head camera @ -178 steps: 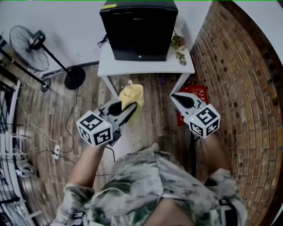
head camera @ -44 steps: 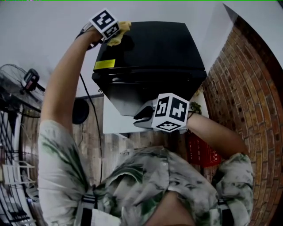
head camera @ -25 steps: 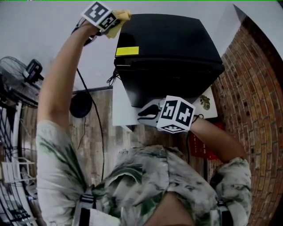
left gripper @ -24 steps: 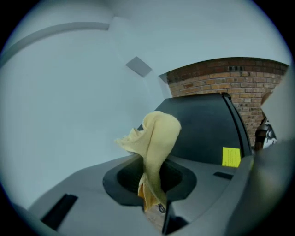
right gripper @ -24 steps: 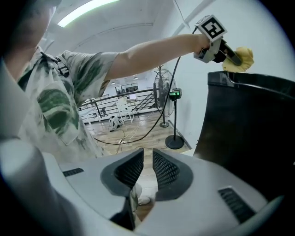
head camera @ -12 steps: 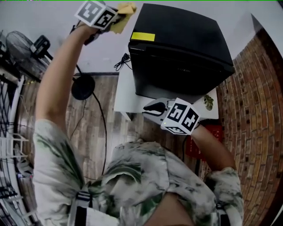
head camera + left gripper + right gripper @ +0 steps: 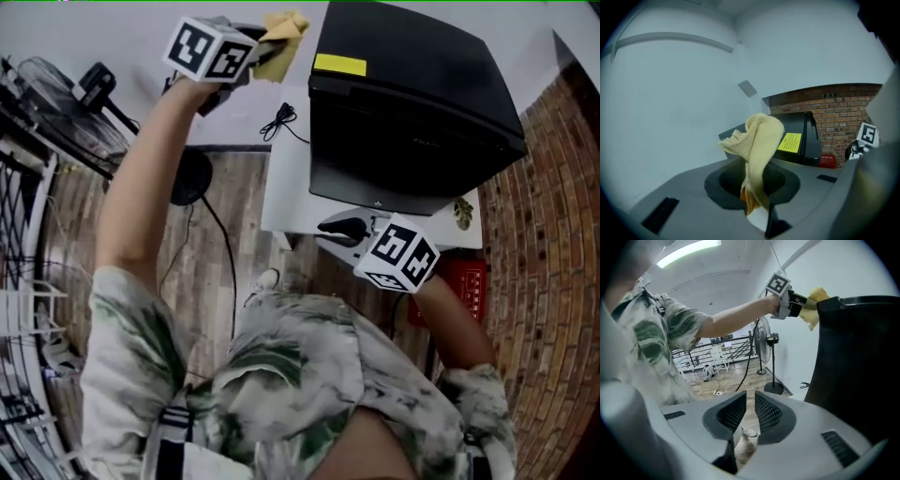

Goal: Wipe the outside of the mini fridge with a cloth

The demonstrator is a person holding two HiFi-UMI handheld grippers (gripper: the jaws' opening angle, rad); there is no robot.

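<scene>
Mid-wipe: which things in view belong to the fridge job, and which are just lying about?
Job: mini fridge; yellow cloth; left gripper, shut on it.

Lying about: fan; cable beside the fridge; red item on the floor; right gripper, empty.

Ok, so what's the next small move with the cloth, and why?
Probably ease the left tool toward the mini fridge and press the cloth flat on its side wall. The cloth is clamped and sits beside the upper left edge, and contact looks doubtful.
</scene>
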